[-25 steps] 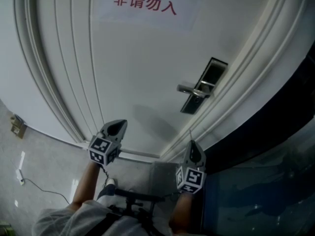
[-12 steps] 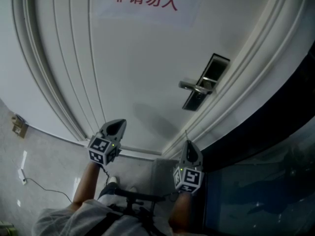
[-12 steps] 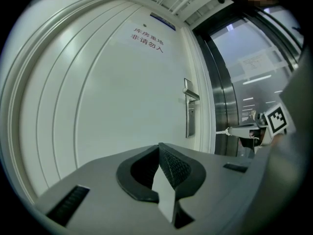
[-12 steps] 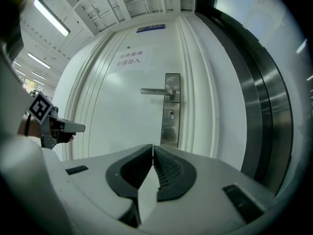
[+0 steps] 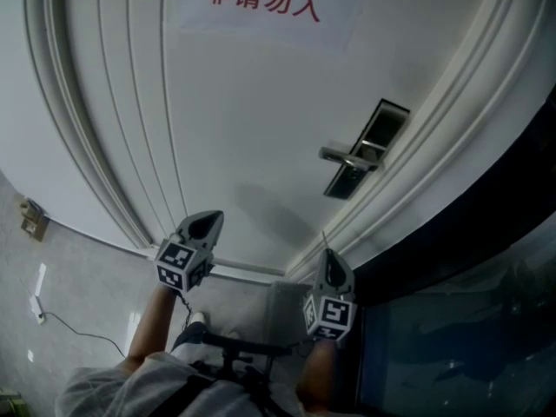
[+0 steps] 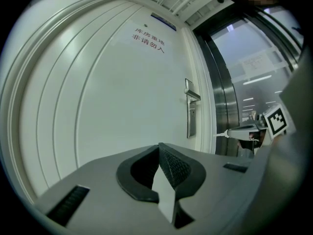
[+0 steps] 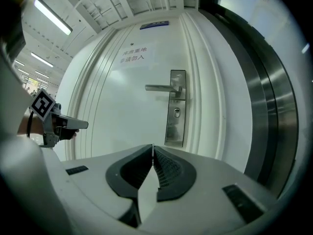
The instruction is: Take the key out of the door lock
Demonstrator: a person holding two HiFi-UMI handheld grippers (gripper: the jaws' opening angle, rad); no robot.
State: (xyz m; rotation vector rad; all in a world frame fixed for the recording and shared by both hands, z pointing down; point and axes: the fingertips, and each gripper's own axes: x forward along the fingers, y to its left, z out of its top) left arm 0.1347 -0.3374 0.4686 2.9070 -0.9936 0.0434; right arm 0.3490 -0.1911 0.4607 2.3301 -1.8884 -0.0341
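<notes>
A steel lock plate [image 5: 365,148] with a lever handle [image 5: 343,156] sits on the white door [image 5: 252,129]. In the right gripper view the plate [image 7: 176,109] faces me, and a small keyhole [image 7: 176,112] lies below the handle [image 7: 164,87]. Whether a key sits in it is too small to tell. My right gripper [image 7: 152,147] is shut and empty, well short of the lock, low and slightly left of it in the head view [image 5: 330,257]. My left gripper [image 5: 207,222] hovers further left, shut with nothing in it [image 6: 159,146].
A dark metal and glass frame [image 5: 469,259] runs along the door's right side. A sign [image 5: 261,3] with red characters is stuck high on the door. At lower left a cable [image 5: 78,333] lies on the grey floor [image 5: 78,276]. A black bar [image 5: 248,347] crosses near my body.
My right gripper has sunk slightly and drifted a little left in the head view. The left gripper has stayed where it was.
</notes>
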